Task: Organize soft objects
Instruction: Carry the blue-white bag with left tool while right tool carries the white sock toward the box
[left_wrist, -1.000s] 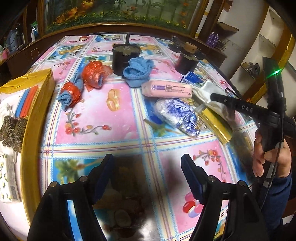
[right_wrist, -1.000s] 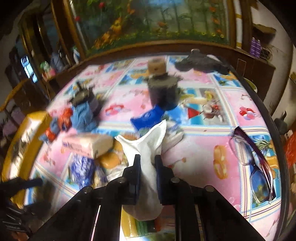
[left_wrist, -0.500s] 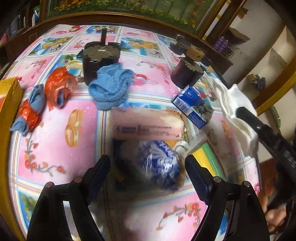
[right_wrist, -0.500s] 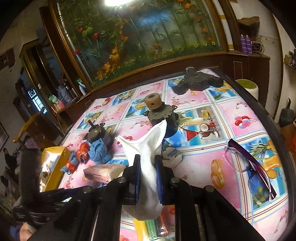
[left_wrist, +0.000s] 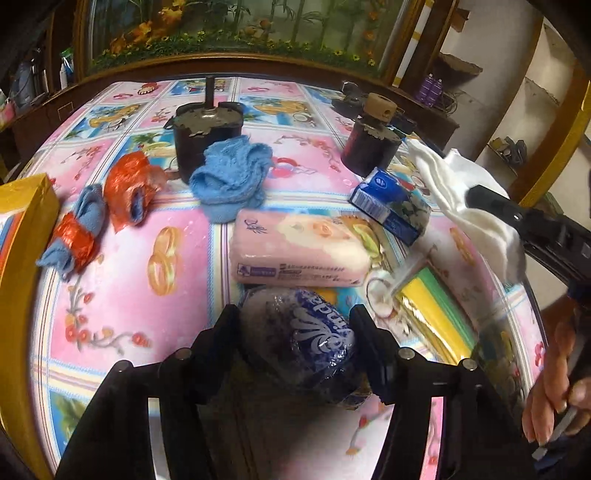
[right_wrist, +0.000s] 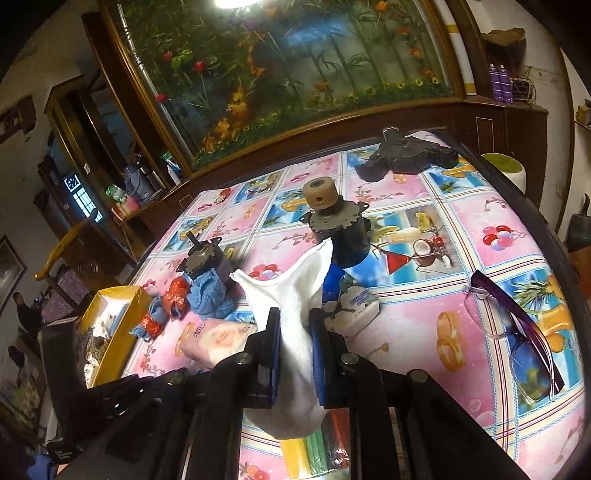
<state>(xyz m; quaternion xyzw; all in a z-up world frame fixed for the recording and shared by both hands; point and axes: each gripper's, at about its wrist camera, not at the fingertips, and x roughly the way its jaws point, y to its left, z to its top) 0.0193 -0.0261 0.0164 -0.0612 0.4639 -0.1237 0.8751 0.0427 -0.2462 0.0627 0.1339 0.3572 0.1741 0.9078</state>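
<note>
Tissues (left_wrist: 299, 254) lie beyond spread left claw (left_wrist: 295, 325) straddling blue packet (left_wrist: 306, 343); right claw (right_wrist: 294, 354) pinches white cloth (right_wrist: 295, 317).

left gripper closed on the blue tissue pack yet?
No: the left gripper has its fingers either side of the blue tissue pack, jaws apart.

Left gripper (left_wrist: 295, 332): fingers flank the blue-and-white packet (left_wrist: 306, 339), pink tissue pack (left_wrist: 299, 254) just ahead.
Right flank: yellow-green pack (left_wrist: 432, 295), blue carton (left_wrist: 391, 203) crowd close.
Open cloth: bare pink tablecloth (left_wrist: 125, 280) left of the packet.
Far right: glasses (right_wrist: 517, 332) lie alone, well apart.
</note>
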